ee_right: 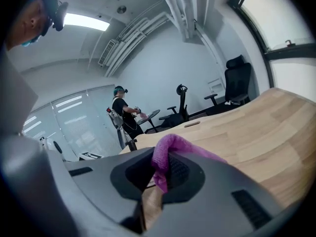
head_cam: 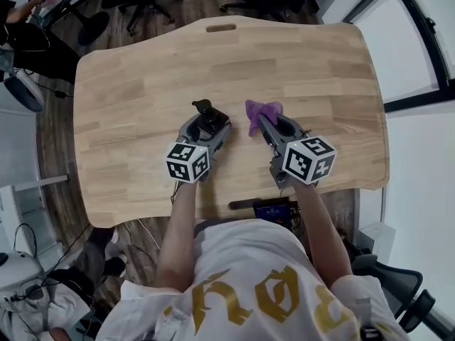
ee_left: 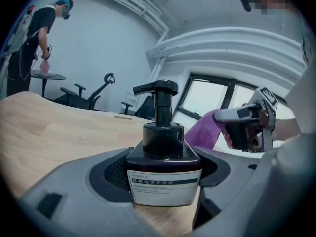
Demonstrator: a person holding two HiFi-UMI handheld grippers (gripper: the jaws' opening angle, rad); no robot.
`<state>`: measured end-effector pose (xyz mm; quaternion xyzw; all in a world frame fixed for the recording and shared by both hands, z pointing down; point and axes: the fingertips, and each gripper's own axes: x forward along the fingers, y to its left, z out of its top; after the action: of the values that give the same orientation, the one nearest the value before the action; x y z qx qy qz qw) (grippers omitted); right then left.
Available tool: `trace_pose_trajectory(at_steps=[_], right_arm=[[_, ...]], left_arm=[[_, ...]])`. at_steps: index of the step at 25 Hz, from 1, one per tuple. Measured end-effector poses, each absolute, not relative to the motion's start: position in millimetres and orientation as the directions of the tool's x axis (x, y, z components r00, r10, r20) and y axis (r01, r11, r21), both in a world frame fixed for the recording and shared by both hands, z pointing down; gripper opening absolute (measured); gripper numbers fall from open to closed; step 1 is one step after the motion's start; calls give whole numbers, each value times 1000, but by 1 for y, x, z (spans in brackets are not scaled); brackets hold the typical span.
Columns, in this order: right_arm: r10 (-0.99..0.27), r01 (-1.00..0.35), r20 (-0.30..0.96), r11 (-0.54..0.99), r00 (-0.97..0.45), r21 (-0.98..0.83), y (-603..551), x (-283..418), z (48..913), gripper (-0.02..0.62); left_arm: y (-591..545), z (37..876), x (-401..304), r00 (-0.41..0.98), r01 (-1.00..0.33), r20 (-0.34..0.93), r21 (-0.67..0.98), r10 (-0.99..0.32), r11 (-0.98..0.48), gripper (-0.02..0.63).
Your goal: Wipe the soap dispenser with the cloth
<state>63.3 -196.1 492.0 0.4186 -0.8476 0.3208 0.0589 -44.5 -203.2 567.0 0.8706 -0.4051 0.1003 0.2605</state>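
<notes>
Purple cloth [head_cam: 262, 111] in right tool [head_cam: 274, 124]; left tool [head_cam: 208, 127] grips soap dispenser [ee_left: 165, 154]

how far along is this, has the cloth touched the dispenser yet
Done, by the look of it: both things are grasped. The left gripper is shut on the upright dispenser, and the right gripper is shut on the cloth. In hand: the cloth hangs beside the dispenser, with a gap between them in the head view. Left: the wiping itself, since no contact shows.
</notes>
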Motion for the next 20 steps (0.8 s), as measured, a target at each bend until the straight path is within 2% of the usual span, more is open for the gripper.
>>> trace_pose_trajectory(at_steps=[12, 20], right_arm=[[-673, -750, 397, 375, -625, -545, -204, 73, 510, 29], [-678, -733, 388, 334, -624, -593, -203, 75, 512, 29]], left_arm=[[-223, 628, -10, 687, -697, 499, 246, -529, -674, 333], [-233, 632, 2, 707, -670, 493, 236, -507, -704, 333]])
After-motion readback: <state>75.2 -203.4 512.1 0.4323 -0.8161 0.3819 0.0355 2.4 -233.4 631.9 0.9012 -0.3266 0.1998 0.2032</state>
